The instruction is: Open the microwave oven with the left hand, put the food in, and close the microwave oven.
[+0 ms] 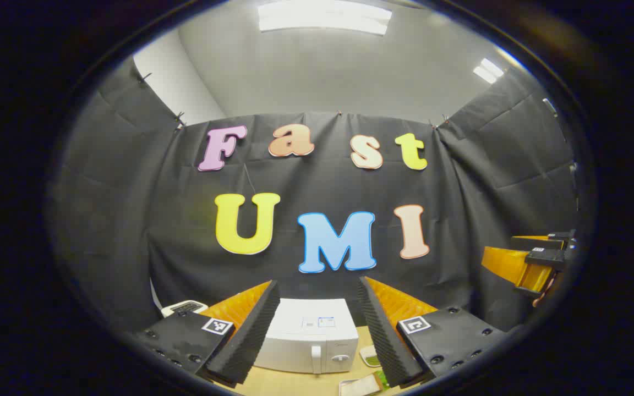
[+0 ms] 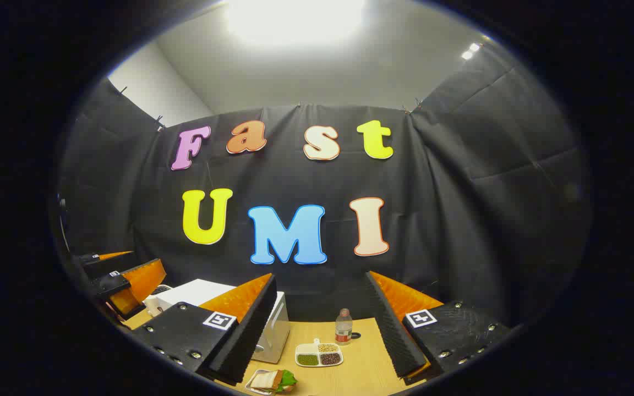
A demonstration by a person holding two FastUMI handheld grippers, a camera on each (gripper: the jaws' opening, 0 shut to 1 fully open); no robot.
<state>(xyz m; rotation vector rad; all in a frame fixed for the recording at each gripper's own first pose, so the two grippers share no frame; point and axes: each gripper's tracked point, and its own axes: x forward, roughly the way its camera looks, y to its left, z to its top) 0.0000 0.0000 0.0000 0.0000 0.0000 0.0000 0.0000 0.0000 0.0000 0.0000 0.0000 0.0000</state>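
The left tongs (image 1: pixel 317 308) are hanging wide open with nothing between them, up in the air and looking straight at the white microwave (image 1: pixel 309 335), whose door is shut. The right tongs (image 2: pixel 320 313) are also gaping open and holding nothing. The microwave is sitting on the bench (image 2: pixel 350 374) near the back wall, and its handle (image 1: pixel 316 358) is a thin upright bar at the front. The food, a sandwich on a small plate (image 2: pixel 273 380), is waiting on the bench in front (near a tray of beans (image 2: pixel 319 355) and a bottle (image 2: pixel 343 326)). The left tongs are likely missing that thin handle if they are coming in crooked, or slipping off it. The right tongs could be bumping the bottle over while reaching for the sandwich.
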